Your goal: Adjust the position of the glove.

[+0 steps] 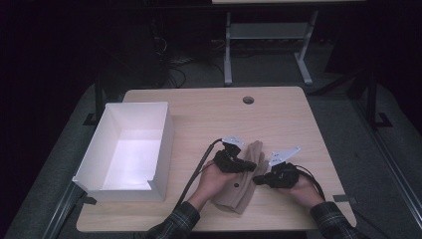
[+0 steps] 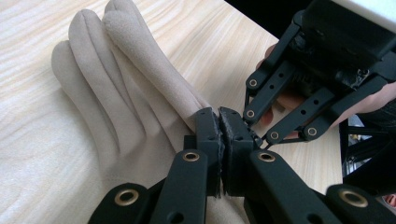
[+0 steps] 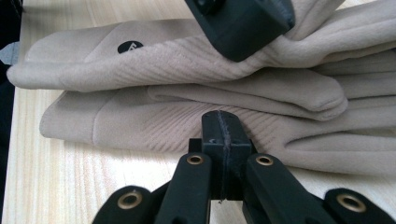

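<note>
Beige gloves (image 1: 244,186), a pair, stacked at the table's (image 1: 278,119) near middle, right of a white box (image 1: 124,149). Upper glove's cuff bears a small black oval logo (image 3: 130,46), unreadable. Left gripper (image 1: 249,166): jaws closed, pinching a glove thumb. Right gripper (image 1: 258,179): jaws pressed together at the lower glove's edge; whether they hold fabric cannot be told.
</note>
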A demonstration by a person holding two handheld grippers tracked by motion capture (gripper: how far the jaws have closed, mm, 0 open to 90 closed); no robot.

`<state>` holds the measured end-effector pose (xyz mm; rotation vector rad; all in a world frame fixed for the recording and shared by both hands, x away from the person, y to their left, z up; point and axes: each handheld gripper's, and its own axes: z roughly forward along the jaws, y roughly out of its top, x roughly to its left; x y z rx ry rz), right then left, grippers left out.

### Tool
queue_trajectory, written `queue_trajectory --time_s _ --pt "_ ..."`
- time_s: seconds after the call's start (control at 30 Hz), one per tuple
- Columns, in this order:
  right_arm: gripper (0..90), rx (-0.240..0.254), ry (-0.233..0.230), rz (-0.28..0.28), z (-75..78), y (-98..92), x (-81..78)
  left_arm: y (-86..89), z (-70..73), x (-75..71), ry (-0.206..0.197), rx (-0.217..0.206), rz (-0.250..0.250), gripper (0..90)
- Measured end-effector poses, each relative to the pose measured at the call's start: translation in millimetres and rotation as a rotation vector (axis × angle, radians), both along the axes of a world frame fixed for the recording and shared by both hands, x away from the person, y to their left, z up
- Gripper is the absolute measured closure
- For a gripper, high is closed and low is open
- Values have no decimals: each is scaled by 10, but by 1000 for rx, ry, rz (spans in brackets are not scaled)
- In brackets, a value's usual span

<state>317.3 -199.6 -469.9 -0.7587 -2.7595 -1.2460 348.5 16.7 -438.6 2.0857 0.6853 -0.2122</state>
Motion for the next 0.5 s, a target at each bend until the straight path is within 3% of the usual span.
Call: queue_trajectory --time_s 0.4,0.5 --pt "900 3 13 -24 -18 -61 3 -70 -34 -50 7 -8 -14 870" --pt "899 3 16 -24 -19 -72 7 -80 -49 -44 10 -15 -19 833"
